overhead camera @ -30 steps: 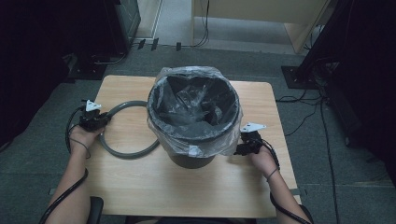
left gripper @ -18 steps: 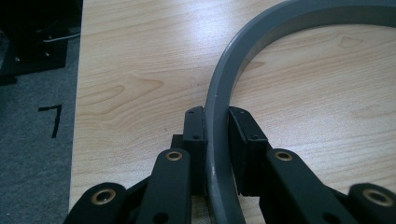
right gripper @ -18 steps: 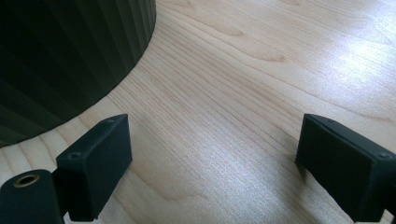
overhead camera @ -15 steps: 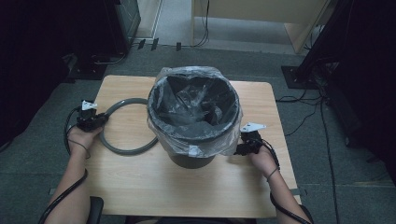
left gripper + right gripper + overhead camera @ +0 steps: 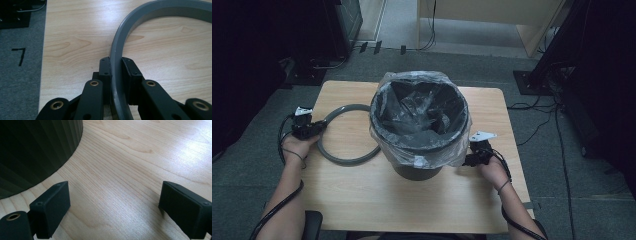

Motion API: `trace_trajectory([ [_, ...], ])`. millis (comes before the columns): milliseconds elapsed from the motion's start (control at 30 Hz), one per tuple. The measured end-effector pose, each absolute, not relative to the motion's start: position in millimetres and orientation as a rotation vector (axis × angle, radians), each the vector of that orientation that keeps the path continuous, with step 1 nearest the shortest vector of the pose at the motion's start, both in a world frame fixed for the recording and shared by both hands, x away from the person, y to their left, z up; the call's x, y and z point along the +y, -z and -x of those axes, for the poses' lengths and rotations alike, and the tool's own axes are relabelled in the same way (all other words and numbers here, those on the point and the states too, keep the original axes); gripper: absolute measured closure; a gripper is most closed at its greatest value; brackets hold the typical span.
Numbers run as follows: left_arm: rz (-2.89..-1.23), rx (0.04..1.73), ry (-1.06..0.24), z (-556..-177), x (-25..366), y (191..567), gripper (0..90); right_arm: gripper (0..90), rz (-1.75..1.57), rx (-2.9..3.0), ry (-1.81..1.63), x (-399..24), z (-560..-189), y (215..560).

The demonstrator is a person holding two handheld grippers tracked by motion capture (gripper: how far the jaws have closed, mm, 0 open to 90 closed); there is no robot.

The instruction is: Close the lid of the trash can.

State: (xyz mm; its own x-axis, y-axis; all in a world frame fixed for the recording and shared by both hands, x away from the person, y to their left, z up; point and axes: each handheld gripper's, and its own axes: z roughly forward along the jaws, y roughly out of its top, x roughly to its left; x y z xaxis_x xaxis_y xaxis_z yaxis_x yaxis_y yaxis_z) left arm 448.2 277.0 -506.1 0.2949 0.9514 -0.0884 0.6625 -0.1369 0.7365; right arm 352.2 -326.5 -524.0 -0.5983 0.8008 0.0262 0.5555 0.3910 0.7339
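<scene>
We find a wooden table (image 5: 362,200) carrying a dark ribbed bin (image 5: 419,125) lined with a clear plastic bag (image 5: 387,150) whose edge is folded down over the rim. A grey ring (image 5: 344,132) lies flat on the table just left of the bin, its right side close against the bin wall.

We observe the left gripper (image 5: 314,129) at the ring's left edge, held by the person's left hand (image 5: 296,147). In the left gripper view, its 2 black pads (image 5: 105,68) stand 1 on the outer face and 1 on the inner face of the ring (image 5: 117,60), pinching the band between them; we see no gap on either side. The ring curves away up and to the right from the jaws, resting on the table (image 5: 75,37).

We note the right gripper (image 5: 473,159) low beside the bin's right side, near the hanging bag edge, held by the right hand (image 5: 492,170). In the right gripper view its 2 pads (image 5: 52,207) are spread wide with bare table (image 5: 120,182) between them, and they grip nothing. The ribbed wall of the bin (image 5: 37,150) stands just beyond the left pad, apart from it.
</scene>
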Motion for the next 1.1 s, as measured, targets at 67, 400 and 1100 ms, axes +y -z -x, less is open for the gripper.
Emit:
trace_trajectory([
  [67, -1.887, 1.442, -0.524, -449, 277, 505, 78.9, 9.2, -1.18, 2.322, -1.033, -326, -352, 524],
  [400, -1.869, 1.47, -0.476, -450, 284, 498, 79.0, 9.2, -1.19, 2.317, -1.032, -326, -352, 524],
  [1100, -1.909, 1.44, -0.472, -474, 283, 444, 79.0, 9.2, -1.194, 2.313, -1.03, -326, -351, 524],
])
